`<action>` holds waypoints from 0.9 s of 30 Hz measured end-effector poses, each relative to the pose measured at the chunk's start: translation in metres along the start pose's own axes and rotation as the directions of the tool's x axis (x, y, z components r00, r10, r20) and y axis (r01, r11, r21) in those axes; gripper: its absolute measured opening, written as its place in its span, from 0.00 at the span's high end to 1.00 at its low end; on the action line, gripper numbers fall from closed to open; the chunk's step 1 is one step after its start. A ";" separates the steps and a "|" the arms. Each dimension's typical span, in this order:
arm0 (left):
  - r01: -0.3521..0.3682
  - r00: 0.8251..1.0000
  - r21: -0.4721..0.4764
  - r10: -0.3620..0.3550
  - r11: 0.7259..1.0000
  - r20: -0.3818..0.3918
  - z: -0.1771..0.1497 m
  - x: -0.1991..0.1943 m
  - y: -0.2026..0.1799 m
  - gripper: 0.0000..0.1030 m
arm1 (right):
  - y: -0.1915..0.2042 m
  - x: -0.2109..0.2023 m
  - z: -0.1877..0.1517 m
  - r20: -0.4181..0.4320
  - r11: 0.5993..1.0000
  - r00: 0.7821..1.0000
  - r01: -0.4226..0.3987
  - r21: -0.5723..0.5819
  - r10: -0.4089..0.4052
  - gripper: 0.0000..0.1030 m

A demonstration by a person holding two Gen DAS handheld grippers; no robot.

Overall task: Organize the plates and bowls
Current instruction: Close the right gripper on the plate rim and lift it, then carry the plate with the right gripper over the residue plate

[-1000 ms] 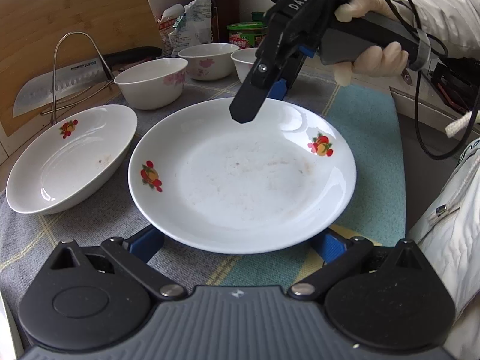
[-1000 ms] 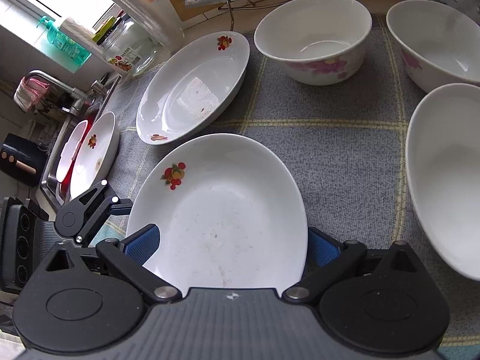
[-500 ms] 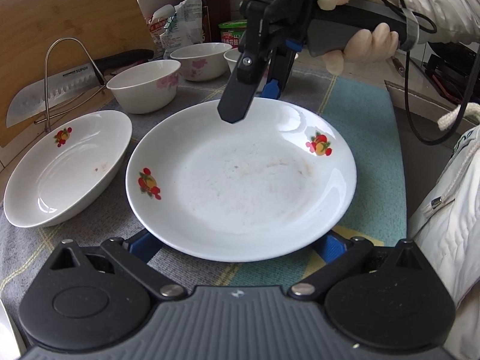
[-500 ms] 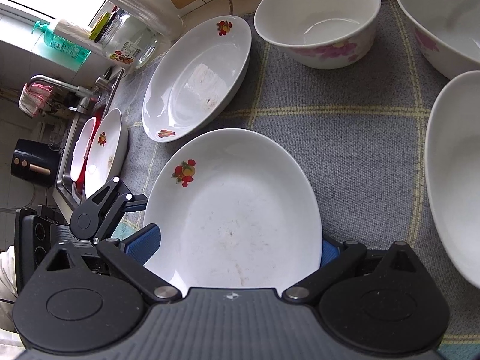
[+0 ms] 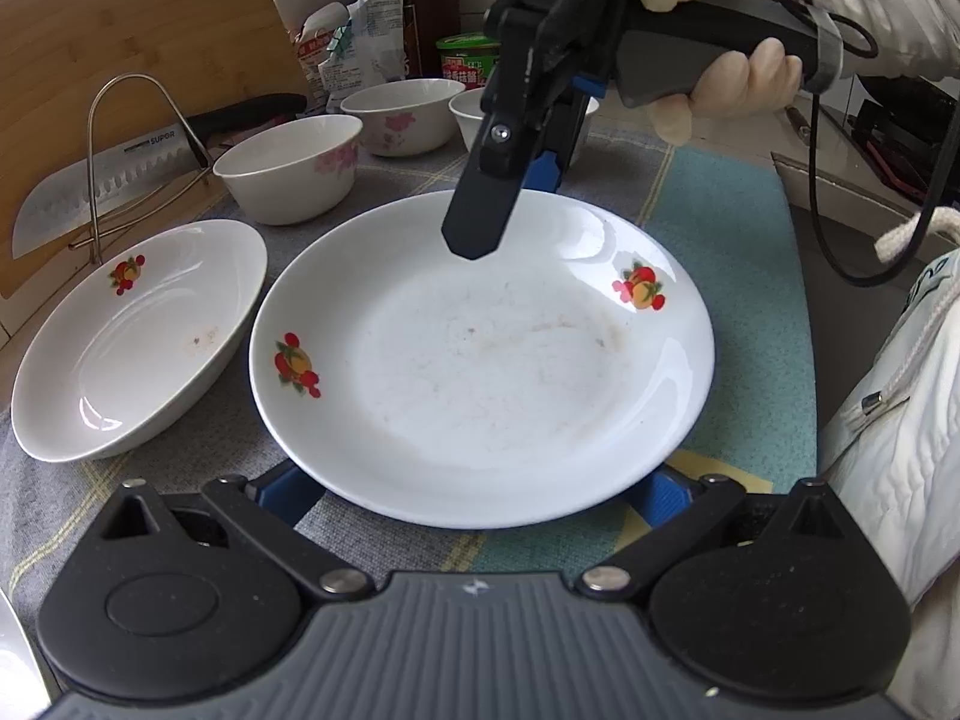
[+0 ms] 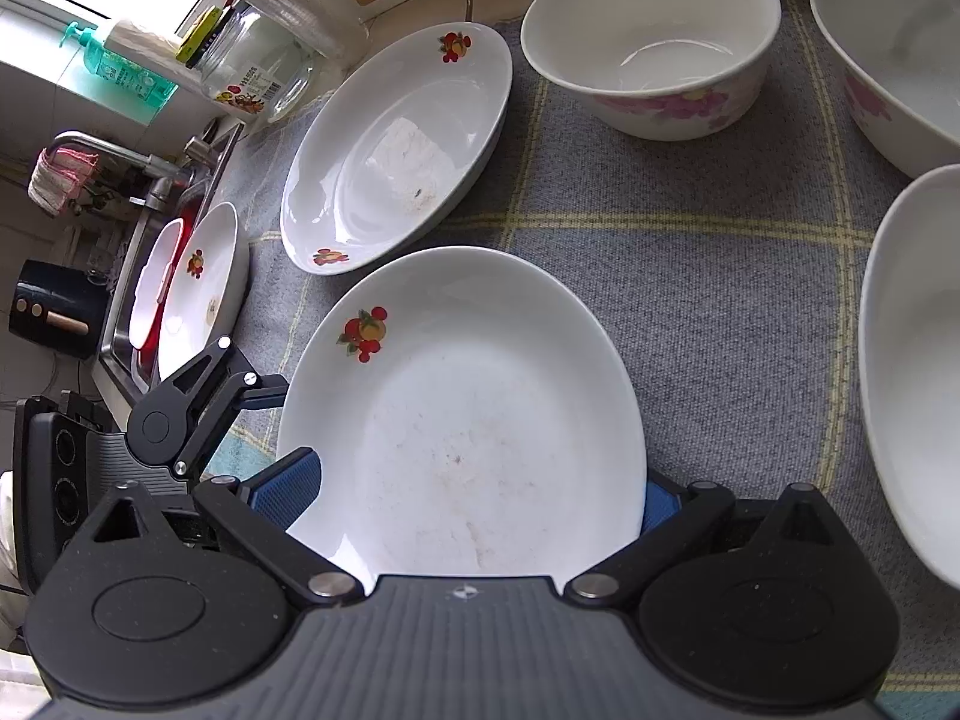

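**Plate flat between your two grippers**

At left of the left wrist frame an oval dish (image 5: pixel 138 336) lies with its long axis running lower left to upper right. Centre frame, the round plate (image 5: pixel 480 360) sits level on the checked cloth (image 5: pixel 732 222), face up. Your left gripper (image 5: pixel 474 495) is spread wide around its near rim; your right gripper (image 5: pixel 510 198) is also spread, one finger over the far rim

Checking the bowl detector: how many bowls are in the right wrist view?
3. One bowl with a pink flower print sits top centre on the cloth, a second bowl is at the top right corner, and a third bowl is cut off by the right edge. More may lie out of frame.
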State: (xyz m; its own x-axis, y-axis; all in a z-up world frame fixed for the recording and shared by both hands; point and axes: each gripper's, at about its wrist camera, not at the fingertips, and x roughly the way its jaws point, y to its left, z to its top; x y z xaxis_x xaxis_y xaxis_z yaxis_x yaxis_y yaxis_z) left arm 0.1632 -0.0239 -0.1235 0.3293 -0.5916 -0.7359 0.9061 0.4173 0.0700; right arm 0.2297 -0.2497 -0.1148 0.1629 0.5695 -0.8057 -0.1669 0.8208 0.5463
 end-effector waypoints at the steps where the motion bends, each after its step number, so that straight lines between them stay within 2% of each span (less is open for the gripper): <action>1: -0.002 1.000 0.002 0.002 1.000 0.000 0.000 -0.001 0.000 0.01 | 0.000 0.000 0.000 0.000 1.000 1.000 -0.001 0.001 0.001 0.00; 12: 0.003 1.000 -0.014 -0.003 1.000 0.003 -0.004 -0.017 0.004 0.01 | 0.013 -0.005 -0.001 0.013 1.000 1.000 0.000 -0.015 0.000 0.00; 27: -0.024 1.000 -0.023 0.024 0.999 0.002 -0.025 -0.063 0.024 0.01 | 0.066 0.003 0.000 0.039 0.998 0.999 -0.005 -0.056 0.007 0.00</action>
State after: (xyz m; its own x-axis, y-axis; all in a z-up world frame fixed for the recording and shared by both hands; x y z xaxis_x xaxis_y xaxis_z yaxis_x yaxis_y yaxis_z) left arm 0.1573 0.0402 -0.0926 0.3519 -0.5824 -0.7328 0.8915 0.4471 0.0727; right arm 0.2195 -0.1938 -0.0807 0.1999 0.5768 -0.7920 -0.2224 0.8140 0.5366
